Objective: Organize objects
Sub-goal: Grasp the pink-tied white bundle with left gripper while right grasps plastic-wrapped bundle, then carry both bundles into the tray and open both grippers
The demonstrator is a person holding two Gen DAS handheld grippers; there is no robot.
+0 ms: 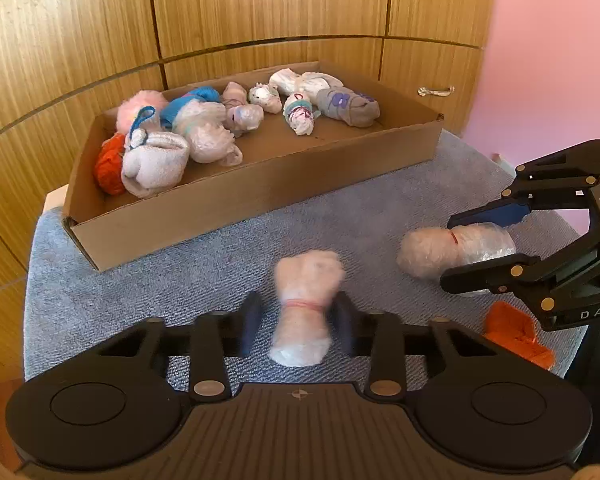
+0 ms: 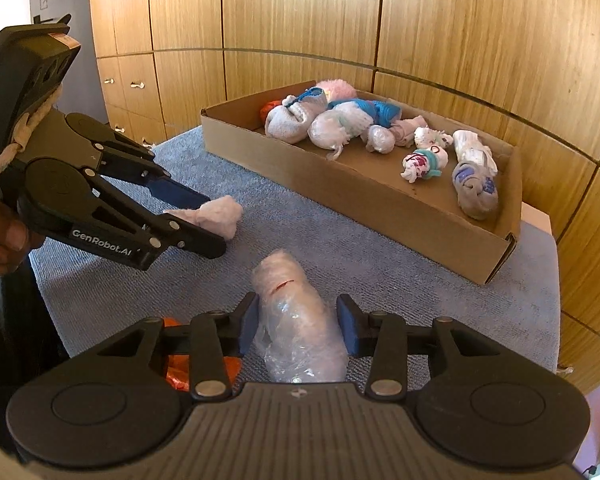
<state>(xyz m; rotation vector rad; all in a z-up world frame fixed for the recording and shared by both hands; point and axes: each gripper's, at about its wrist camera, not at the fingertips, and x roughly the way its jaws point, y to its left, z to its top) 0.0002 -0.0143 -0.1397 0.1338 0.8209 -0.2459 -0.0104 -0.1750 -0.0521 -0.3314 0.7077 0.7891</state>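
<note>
A pale pink fluffy bundle with a pink band (image 1: 304, 306) lies on the grey-blue mat between the fingers of my left gripper (image 1: 298, 320), which is open around it; it also shows in the right wrist view (image 2: 220, 214). A plastic-wrapped bundle with a red band (image 2: 298, 320) lies between the open fingers of my right gripper (image 2: 298, 322); it also shows in the left wrist view (image 1: 452, 250), with the right gripper (image 1: 446, 252) straddling it. A cardboard tray (image 1: 240, 208) at the back holds several rolled bundles.
An orange bundle (image 1: 516, 338) lies on the mat near the right gripper, partly hidden under it in the right wrist view (image 2: 176, 368). Wooden cabinet doors (image 2: 340, 20) stand behind the tray. The mat's (image 2: 420, 300) edges drop off at front and sides.
</note>
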